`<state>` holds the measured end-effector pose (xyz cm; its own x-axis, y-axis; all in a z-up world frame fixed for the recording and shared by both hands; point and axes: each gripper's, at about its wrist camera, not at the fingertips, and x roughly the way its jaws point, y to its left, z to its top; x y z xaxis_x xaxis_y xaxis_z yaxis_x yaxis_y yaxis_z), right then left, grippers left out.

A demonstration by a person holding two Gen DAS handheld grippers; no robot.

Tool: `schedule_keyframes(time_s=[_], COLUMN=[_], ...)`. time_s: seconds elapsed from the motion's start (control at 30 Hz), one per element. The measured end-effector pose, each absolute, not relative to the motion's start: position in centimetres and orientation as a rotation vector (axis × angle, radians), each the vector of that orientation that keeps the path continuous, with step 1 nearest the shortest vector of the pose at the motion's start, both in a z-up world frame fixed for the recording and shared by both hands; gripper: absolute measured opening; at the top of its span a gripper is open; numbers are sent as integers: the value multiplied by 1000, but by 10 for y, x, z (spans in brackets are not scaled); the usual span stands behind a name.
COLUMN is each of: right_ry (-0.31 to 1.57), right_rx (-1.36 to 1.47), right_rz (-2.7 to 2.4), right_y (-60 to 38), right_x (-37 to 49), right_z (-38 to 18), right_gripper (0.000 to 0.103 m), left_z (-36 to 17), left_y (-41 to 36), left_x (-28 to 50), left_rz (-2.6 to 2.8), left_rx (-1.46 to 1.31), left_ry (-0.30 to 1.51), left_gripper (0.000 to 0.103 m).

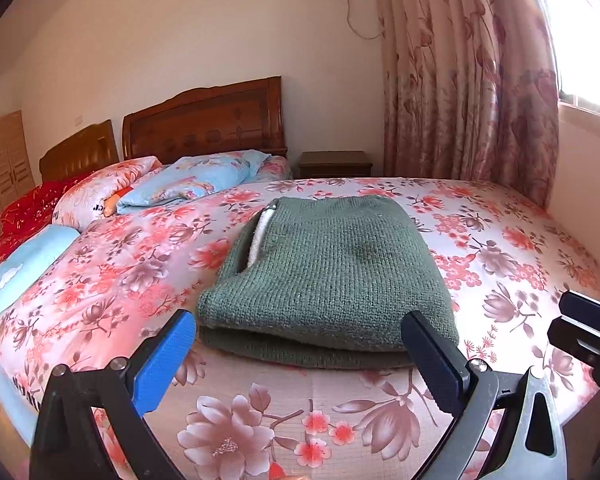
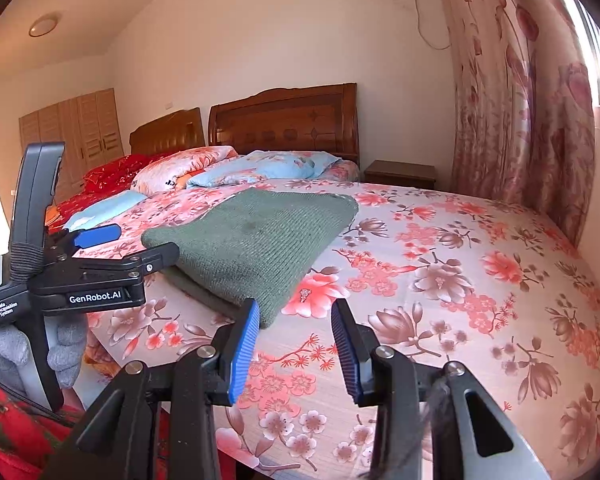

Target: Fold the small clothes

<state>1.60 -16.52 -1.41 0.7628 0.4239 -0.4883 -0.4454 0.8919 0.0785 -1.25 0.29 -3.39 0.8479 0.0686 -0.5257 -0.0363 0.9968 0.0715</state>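
Hovering low over the floral bedspread [image 2: 440,280], right gripper [image 2: 296,344] partly open, nothing between its blue pads, left pad tip just beside the near corner of the folded green knit sweater [image 2: 256,240]. Spread wide and empty, left gripper [image 1: 300,356], straddling the sweater's near folded edge, black finger [image 2: 160,256] close against it, contact unclear. Farther back, blue pillow [image 1: 204,180], wooden headboard [image 1: 204,120], floral curtain [image 1: 468,80].

Both wrist cameras looked low across the floral bed [image 1: 148,264] toward the headboard [image 2: 288,120], tilted slightly down. The right view sat further right and caught the left gripper [image 2: 136,244]; both shared the green knit [image 1: 328,272]
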Motion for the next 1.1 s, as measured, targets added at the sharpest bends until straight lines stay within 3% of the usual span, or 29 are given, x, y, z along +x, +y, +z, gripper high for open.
schedule_keyframes(time_s=[1.1], right_ry=[544], right_rx=[-29], right_rz=[484], right_y=[-165], right_x=[21], right_z=[-19], right_gripper=[38], left_z=[-38], left_y=[-3], left_x=[-9], left_rz=[33], left_rx=[72], left_ry=[580], left_gripper=[103])
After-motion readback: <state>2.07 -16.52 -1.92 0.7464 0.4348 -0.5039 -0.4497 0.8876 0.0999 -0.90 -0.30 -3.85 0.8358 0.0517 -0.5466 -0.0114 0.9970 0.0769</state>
